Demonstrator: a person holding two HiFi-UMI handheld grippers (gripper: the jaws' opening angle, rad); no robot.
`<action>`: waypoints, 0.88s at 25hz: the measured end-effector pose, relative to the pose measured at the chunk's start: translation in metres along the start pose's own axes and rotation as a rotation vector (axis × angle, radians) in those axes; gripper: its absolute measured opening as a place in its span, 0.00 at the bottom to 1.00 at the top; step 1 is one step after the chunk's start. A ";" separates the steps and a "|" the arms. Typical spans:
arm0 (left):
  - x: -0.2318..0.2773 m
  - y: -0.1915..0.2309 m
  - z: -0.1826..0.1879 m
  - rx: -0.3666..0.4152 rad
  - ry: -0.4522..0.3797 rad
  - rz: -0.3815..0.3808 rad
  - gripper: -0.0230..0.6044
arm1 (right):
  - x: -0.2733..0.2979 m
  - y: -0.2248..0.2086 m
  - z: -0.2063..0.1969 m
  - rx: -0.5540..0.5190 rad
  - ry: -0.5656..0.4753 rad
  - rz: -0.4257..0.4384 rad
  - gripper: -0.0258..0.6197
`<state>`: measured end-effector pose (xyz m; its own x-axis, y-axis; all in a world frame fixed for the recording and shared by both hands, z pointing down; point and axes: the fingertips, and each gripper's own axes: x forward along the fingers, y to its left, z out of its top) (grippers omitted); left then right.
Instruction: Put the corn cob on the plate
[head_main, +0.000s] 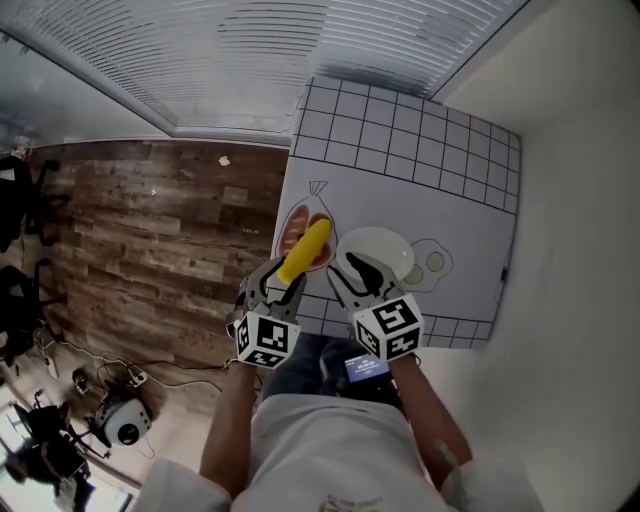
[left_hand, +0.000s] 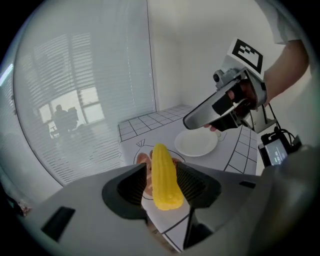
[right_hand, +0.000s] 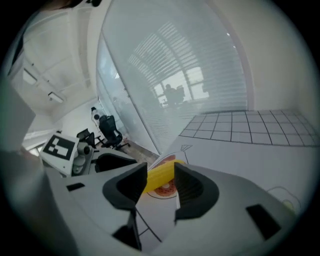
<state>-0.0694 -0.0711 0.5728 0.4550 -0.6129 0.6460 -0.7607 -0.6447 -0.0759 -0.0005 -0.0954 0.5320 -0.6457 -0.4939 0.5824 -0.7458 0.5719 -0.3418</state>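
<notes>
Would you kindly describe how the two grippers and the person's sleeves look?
The left gripper and right gripper are light grey with black ribbed pads, each bearing a cube of black-and-white square markers. A small lit screen sits behind the right one. The shirt is white, short-sleeved.

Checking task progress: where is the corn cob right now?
The corn cob lies on the printed mat, near its left edge in the head view, just left of the white plate, between the open left tongs.

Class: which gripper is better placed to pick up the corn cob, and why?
Left. The left gripper, jaws open, straddles the corn cob lying on the mat; the right gripper, also open, hangs over the plate, beside the cob.
</notes>
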 end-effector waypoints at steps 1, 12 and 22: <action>0.002 0.000 -0.001 -0.001 0.002 -0.014 0.33 | 0.004 0.000 0.000 -0.044 0.010 0.000 0.30; 0.022 -0.010 -0.014 0.006 0.052 -0.139 0.45 | 0.032 0.010 -0.019 -0.363 0.141 0.087 0.33; 0.037 -0.014 -0.028 -0.020 0.089 -0.145 0.47 | 0.041 0.005 -0.015 -0.367 0.177 0.092 0.33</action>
<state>-0.0543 -0.0720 0.6190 0.5187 -0.4703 0.7139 -0.6990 -0.7141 0.0375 -0.0282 -0.1026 0.5652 -0.6450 -0.3281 0.6901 -0.5576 0.8196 -0.1315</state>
